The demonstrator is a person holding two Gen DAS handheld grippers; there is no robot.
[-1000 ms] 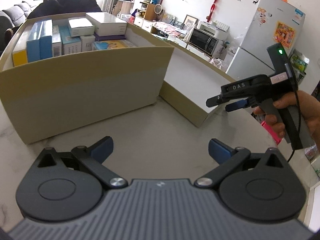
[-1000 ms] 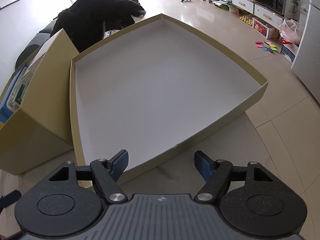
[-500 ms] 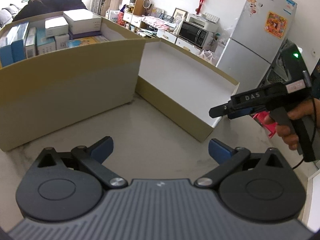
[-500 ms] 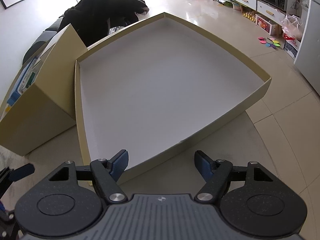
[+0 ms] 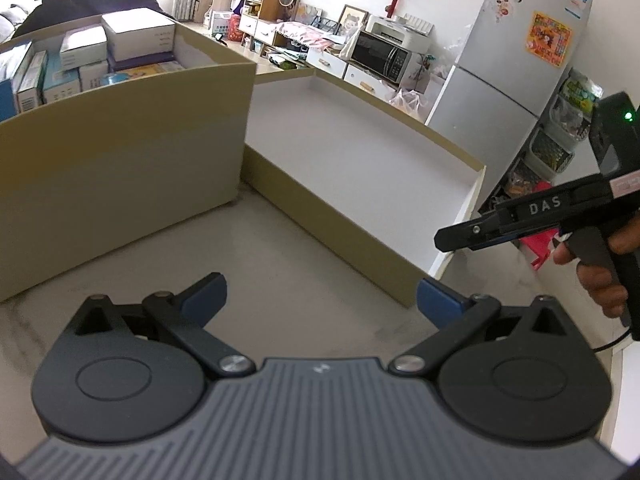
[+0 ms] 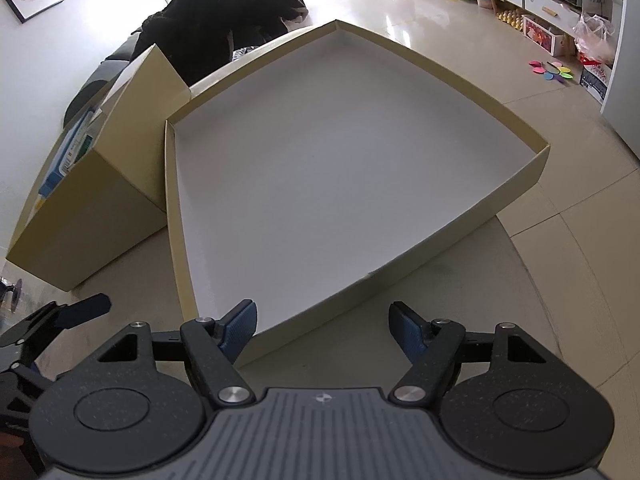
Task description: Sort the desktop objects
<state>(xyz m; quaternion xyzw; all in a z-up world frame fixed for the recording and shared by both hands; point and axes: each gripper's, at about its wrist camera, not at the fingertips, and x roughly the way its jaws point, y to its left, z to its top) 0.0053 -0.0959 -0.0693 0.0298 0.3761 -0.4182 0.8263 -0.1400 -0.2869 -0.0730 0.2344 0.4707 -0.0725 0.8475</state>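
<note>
the left tool [image 5: 320, 294] is hanging over the bare marble table [image 5: 280, 256] with its blue pads spread wide and gripping nothing. the right tool [image 6: 322, 322] is also standing open and empty, its pads straddling the near wall of the shallow tray [image 6: 516, 184], above it and not touching. in the left wrist view a hand [image 5: 604, 264] is gripping the right tool's handle at the right edge, its nose pointing over the tray's corner.

the tall cardboard box [image 5: 120, 184] is sitting on the table just beside the tray, their walls touching or nearly so. it is holding small packaged boxes [image 5: 80, 60], white and blue ones standing and stacked inside, behind its high front wall. the tray's white floor is showing nothing on it.

around the table, a fridge [image 5: 512, 68] is standing past the tray, with a microwave [image 5: 384, 56] on low white cabinets. a dark heap of fabric [image 6: 216, 16] is lying on a sofa behind the box. coloured paper pieces [image 6: 552, 70] are lying on the tiled floor.
</note>
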